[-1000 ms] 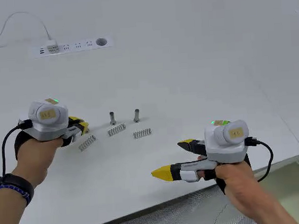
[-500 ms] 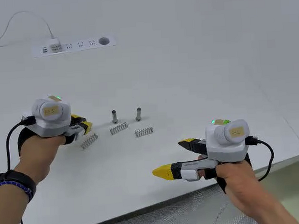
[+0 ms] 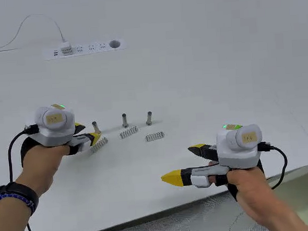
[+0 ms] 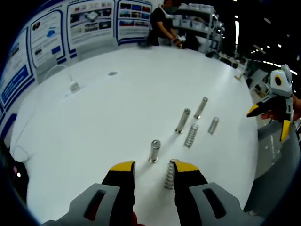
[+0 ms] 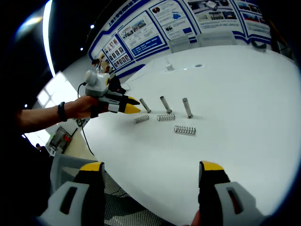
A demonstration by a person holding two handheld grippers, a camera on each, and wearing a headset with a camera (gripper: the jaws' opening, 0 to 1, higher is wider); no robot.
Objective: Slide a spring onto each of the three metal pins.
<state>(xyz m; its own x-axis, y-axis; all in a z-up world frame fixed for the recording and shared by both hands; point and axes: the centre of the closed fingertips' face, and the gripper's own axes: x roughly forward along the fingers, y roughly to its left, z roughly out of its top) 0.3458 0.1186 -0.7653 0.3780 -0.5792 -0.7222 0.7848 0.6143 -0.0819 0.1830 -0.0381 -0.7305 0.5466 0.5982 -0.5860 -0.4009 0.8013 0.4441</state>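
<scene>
springs (image 3: 129,131) lay flat on the white workbench (image 3: 204,76), one just below each of the three upright pins (image 3: 125,120) in the middle of the head view. none was threaded on yet, so we judged the task barely begun. we held the left gripper (image 3: 89,132) low at the left end of the row, its jaws parted about halfway and gripping nothing. in the left gripper view its tips framed the leftmost pin (image 4: 154,150) just ahead, while the leftmost spring (image 4: 169,174) lay against the inner side of the right-hand tip. we took that placing as lining up to pinch that spring first. we held the right gripper (image 3: 183,163) at the lower right of the head view, well apart from the parts, jaws wide and empty, probably ready to steady a pin.
</scene>
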